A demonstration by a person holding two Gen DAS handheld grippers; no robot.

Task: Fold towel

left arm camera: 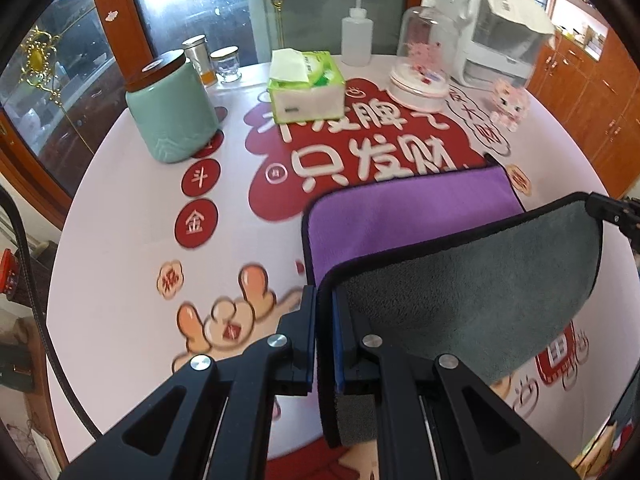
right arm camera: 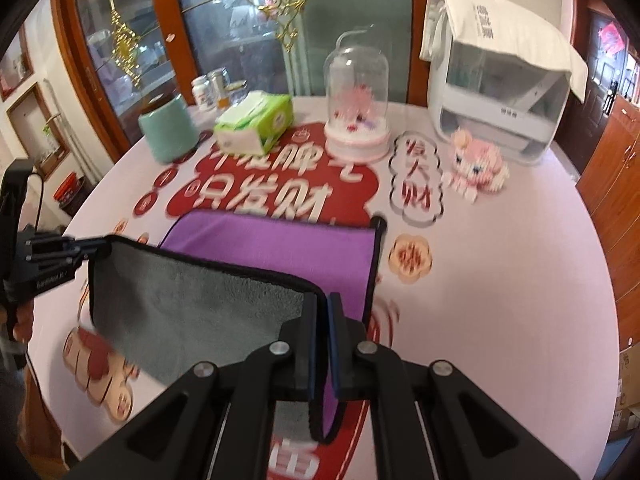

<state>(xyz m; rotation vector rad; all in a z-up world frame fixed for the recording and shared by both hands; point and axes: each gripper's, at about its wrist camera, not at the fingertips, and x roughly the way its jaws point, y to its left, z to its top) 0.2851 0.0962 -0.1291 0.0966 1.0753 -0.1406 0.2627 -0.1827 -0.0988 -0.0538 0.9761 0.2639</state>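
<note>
A plush towel, purple on one face and grey on the other, lies partly on the round printed bench. The left gripper and right gripper each have jaws clamped on a near corner, lifted. The first fold looks begun, not yet laid over.

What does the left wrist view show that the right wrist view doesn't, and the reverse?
Only the left wrist view: the squeeze bottle clear of the dome, and the right hand-held gripper side-on at its towel corner.

Only the right wrist view: a white pill bottle, and the left hand-held gripper side-on.

Both: the towel lifted grey-side-up, purple half on the table, tissue pack, green jar.
</note>
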